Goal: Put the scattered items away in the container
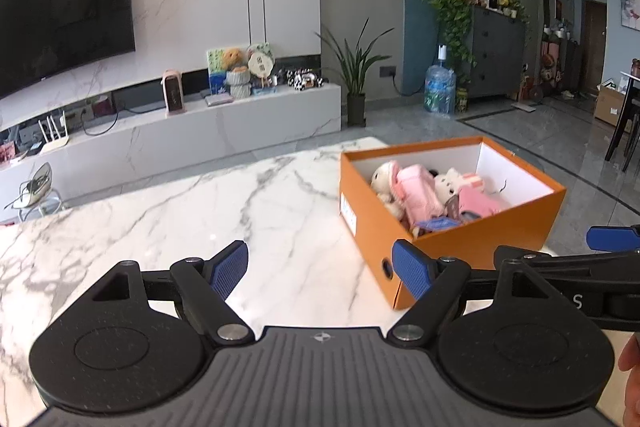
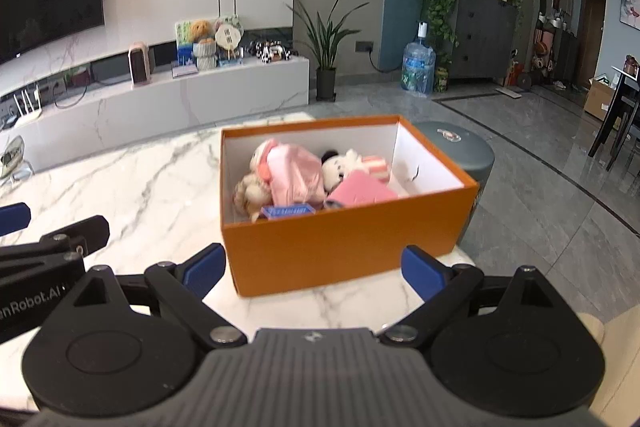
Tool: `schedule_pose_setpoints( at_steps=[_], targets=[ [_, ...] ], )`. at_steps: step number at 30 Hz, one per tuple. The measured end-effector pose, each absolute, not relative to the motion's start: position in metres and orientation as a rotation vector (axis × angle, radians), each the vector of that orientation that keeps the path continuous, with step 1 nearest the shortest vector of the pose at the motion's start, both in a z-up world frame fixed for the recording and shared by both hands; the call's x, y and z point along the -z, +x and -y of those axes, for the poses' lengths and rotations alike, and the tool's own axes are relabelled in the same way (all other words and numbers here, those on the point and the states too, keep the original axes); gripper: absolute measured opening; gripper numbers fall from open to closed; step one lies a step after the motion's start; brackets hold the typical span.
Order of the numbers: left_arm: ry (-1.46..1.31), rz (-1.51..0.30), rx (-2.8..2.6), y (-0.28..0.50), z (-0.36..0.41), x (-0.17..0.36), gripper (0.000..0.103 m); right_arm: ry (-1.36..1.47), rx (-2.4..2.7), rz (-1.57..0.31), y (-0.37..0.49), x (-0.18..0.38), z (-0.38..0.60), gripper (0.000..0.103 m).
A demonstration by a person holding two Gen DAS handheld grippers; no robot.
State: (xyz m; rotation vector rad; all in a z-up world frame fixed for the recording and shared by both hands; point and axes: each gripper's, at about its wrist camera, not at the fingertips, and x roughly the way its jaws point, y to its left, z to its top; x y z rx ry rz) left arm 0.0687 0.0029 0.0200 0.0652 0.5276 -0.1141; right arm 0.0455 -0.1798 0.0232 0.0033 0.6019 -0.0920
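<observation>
**A:** Left gripper [image 1: 320,273] is spread wide, nothing between the pads, just bare marble table [image 1: 168,227] ahead of it. Right gripper [image 2: 314,273] is the same deal: jaws apart, holding nothing. They sit side by side, and each one shows up at the edge of the other's camera.

**B:** And the box?

**A:** The orange box [image 2: 340,247] is straight ahead of the right gripper, near wall just past its fingertips. From the left one it's ahead and off to the right, corner close to the right-hand pad. Inside: a doll in a pink dress [image 2: 294,173], a small white plush [image 2: 334,169], something pink and folded [image 2: 362,193], and a little blue pack [image 2: 286,211] against the near wall.

**B:** Anything left out on the table?

**A:** Not that I can see from either camera, so I'd guess it's about done.

**B:** If you had to shift the box?

**A:** Looks like thin cardboard, light, and the walls would flex. The toys are soft and squishy, nothing breakable. I'd pinch a long wall near a corner, or take one end in each gripper. Past it there's a grey bin [image 2: 468,155], then open floor.
</observation>
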Motion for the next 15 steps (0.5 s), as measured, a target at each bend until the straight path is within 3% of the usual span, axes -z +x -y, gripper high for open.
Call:
schedule_pose_setpoints(
  at_steps=[15],
  targets=[
    [0.060, -0.568, 0.101, 0.059, -0.014, -0.003, 0.094, -0.026, 0.100, -0.658, 0.038, -0.001, 0.159, 0.096]
  ],
)
